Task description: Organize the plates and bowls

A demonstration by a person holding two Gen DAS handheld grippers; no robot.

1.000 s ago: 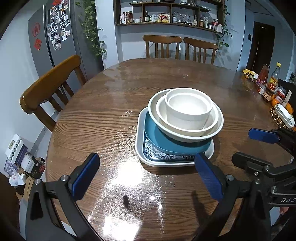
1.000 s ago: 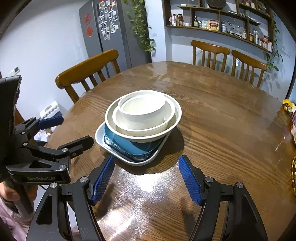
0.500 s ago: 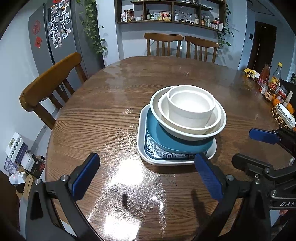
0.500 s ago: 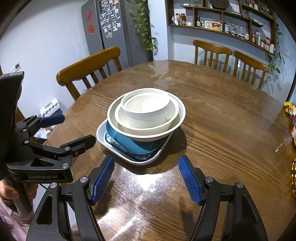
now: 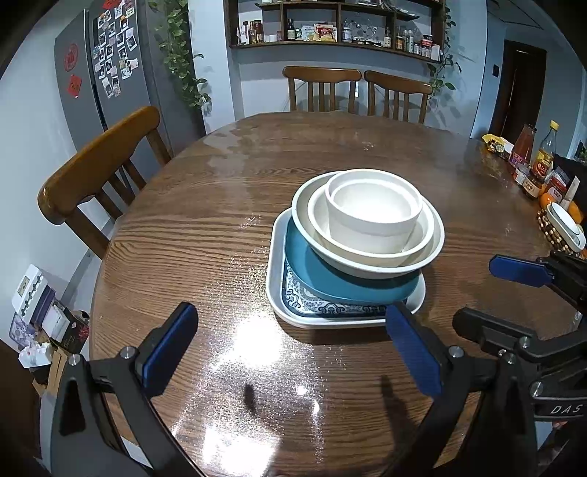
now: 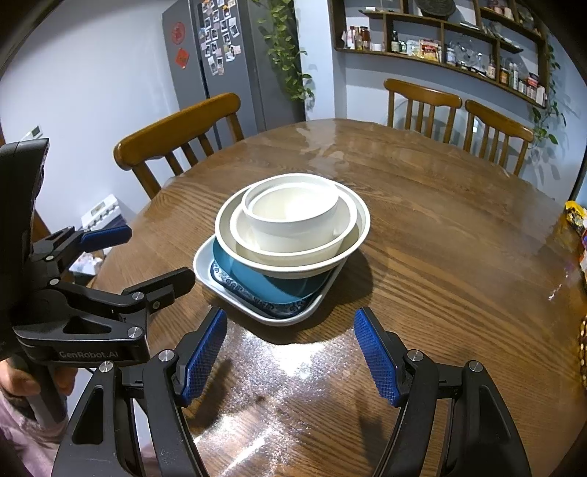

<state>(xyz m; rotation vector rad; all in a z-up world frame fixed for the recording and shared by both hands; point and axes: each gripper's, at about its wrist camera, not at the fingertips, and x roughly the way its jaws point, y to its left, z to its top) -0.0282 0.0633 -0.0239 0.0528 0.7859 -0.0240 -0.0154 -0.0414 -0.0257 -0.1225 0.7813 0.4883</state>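
While both spread empty, left gripper [image 5: 290, 352] flanks right gripper [image 6: 290, 357].

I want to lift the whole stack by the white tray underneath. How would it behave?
Probably heavy: the white tray carries a blue plate and three nested bowls. The bowls sit off-centre toward the tray's far side, so it may tip that way. Its glossy rim looks slippery, and the dishes look breakable.

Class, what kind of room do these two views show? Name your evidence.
Most likely a home dining kitchen: a round wooden table with chairs, a photo-covered fridge, and a shelf of jars.
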